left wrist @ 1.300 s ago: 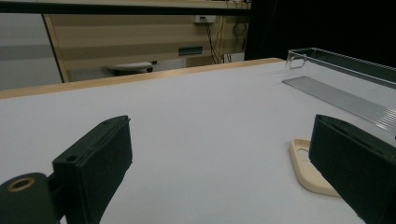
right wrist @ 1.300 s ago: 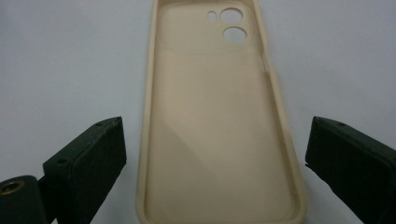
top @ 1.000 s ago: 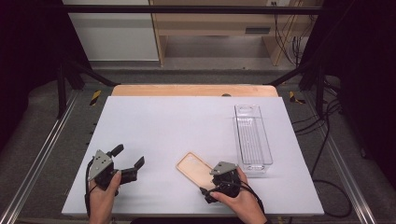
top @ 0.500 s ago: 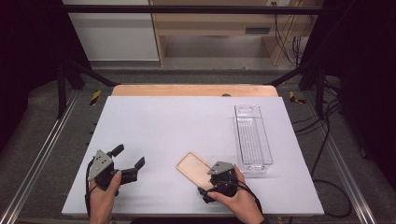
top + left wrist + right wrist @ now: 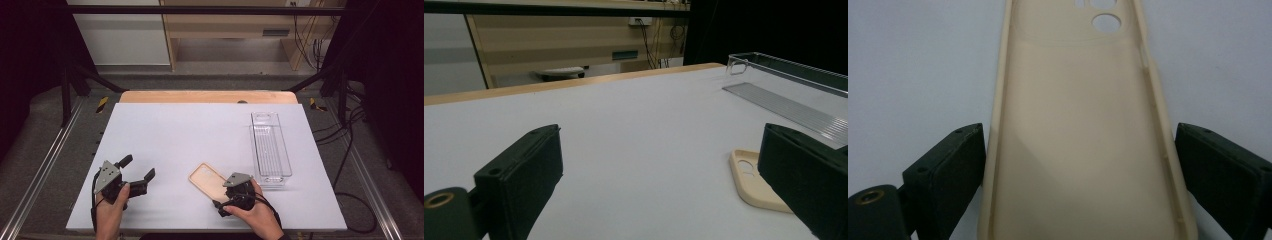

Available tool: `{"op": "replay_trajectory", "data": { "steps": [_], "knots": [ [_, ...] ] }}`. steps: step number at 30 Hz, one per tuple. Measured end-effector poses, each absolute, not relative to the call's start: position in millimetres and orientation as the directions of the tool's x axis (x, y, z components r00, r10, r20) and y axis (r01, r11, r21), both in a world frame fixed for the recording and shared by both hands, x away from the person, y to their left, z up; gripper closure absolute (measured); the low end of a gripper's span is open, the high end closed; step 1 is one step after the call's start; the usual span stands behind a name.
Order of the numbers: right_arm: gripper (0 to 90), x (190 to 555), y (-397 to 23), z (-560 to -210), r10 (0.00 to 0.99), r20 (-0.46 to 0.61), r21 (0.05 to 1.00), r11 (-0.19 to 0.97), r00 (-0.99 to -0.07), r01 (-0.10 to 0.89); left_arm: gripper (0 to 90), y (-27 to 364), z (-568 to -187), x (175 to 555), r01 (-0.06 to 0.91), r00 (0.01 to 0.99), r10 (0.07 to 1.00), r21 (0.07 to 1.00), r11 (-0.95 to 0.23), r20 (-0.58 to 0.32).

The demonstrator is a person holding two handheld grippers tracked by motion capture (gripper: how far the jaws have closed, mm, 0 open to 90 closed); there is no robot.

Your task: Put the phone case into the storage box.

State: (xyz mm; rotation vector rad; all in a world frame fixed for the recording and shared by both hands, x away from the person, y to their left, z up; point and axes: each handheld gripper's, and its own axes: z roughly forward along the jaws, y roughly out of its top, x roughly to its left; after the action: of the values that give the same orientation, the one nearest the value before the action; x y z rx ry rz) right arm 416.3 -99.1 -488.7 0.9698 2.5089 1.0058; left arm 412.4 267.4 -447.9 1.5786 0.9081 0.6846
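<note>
- Phone case, beige and lying open side up, is seen flat on the white desk near its front edge, slightly right of the middle.
- Its near end is straddled by the right claw, which is held by the person's right hand at the front of the desk.
- In the right gripper view, the phone case is placed between the two black jaws, one outside each long edge; the jaws are spread wider than the case, and a narrow gap can be made out on both sides, so nothing is gripped.
- Camera cut-outs are seen at the far end of the case in that view, pointing away from the claw.
- The left claw is held by the left hand at the front left of the desk, well apart from the case, with its jaws wide and nothing between them.
- In the left gripper view, the phone case is partly hidden behind the right-hand jaw, farther off on the desk.
- A clear plastic tray is set lengthwise on the right part of the desk, just beyond the right claw and near the case without touching it.
- No brand, label or writing can be read on the case, the tray or the claws.
</note>
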Motion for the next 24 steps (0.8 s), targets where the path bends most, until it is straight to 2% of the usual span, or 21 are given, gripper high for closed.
{"op": "replay_trajectory", "data": {
  "steps": [24],
  "knots": [
    [12.3,416.3,-97.9,-483.6,0.679,-0.009,0.676,0.545,-0.734,0.496,3.8,267.5,-447.9,412.7,0.194,0.535,0.843,0.979,-0.069,-0.047]
  ]
}}
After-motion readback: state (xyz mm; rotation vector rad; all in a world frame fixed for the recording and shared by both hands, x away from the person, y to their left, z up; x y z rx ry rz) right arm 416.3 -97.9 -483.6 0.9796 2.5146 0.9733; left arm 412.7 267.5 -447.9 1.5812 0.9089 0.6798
